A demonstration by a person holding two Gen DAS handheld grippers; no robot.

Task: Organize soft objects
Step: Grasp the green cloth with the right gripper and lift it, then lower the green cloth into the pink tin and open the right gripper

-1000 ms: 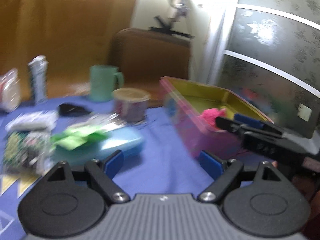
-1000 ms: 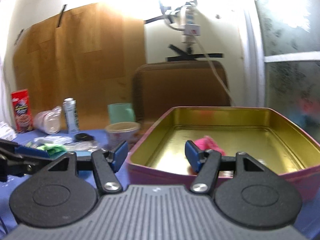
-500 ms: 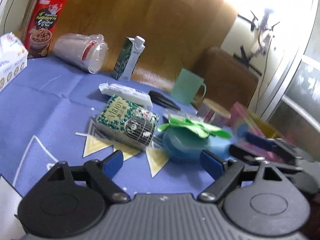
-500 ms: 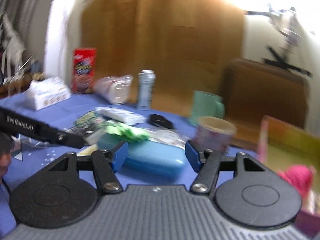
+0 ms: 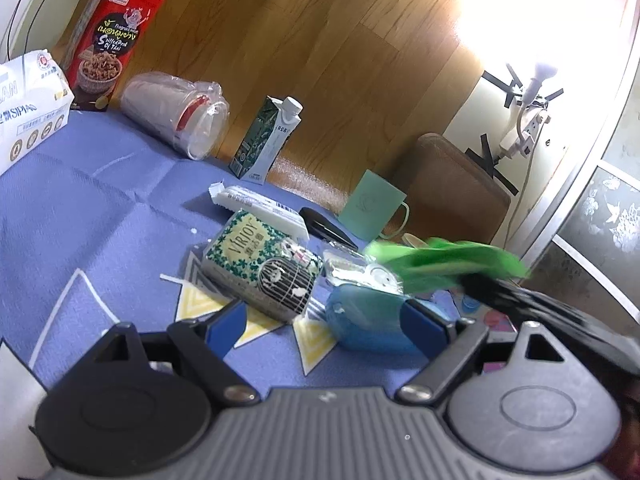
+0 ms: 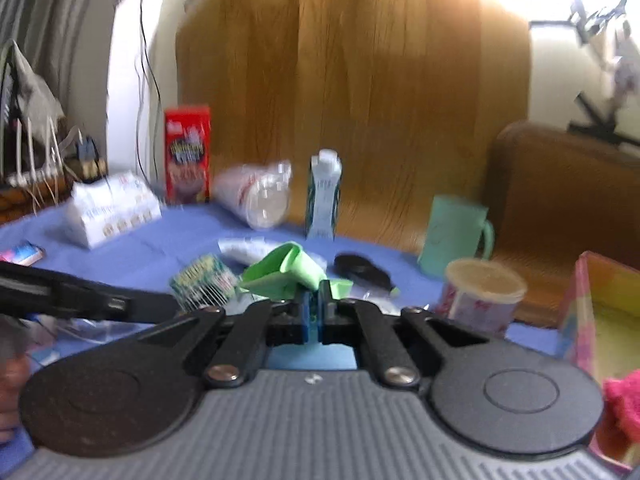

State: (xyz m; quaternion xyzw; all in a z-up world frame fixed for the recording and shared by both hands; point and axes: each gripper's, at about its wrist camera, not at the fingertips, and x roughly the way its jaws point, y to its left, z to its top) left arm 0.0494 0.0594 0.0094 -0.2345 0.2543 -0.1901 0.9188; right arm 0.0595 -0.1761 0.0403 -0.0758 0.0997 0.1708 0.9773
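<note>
A bright green cloth hangs from my right gripper, whose jaws are shut on its edge. In the left wrist view the same green cloth is blurred and lifted just above a blue case, with the right gripper coming in from the right. My left gripper stands open in front of the blue case, touching nothing. A pink tin sits at the right edge, with a pink soft object in it.
On the blue tablecloth lie a green-patterned tissue pack, a white wrapper, a black object, a mint mug, a milk carton, stacked plastic cups, a red box and a lidded cup.
Both views swung left from the pink tin to the cluttered table. The right gripper's jaws went from open to shut on the green cloth, which has come up off the blue case.
</note>
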